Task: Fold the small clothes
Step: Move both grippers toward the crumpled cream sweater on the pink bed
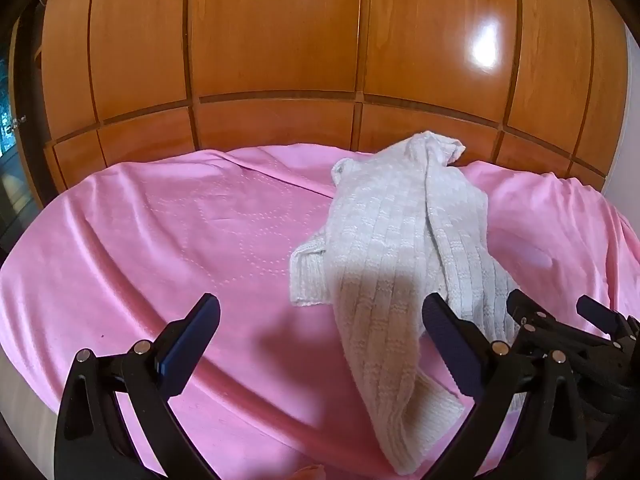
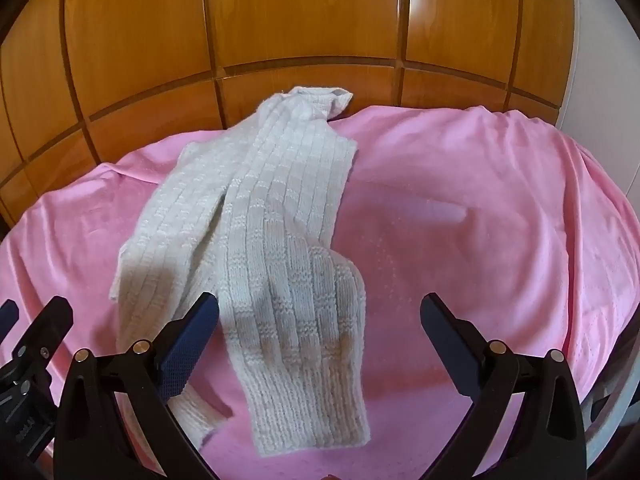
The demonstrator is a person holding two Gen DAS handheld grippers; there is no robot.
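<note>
We see the left tongs (image 1: 320, 320) spread as wide as they go, nothing pinched between them; pink sheet and the near end of the white knitted garment (image 1: 400, 248) lie below the gap. The right-hand finger (image 1: 448, 332) of this pair hangs over the knit's lower part, though we cannot tell whether it touches the wool. In the same view the right tongs (image 1: 560, 312) show at the lower right edge, close beside the left pair.

From the right wrist view, the right tongs (image 2: 320, 316) are likewise fully spread and hold nothing. The knitted garment (image 2: 256, 216) passes under the left-hand finger (image 2: 192, 336) and fills the left half of the gap; the other finger (image 2: 448, 332) stands over bare sheet. Part of the left tongs (image 2: 36, 320) shows at the lower left edge.

The garment lies stretched lengthwise on the pink bedsheet (image 2: 480, 220), running away from us, its far end bunched near the bed's far edge. Behind the bed stands a wall of glossy wooden wardrobe panels (image 1: 280, 40).
</note>
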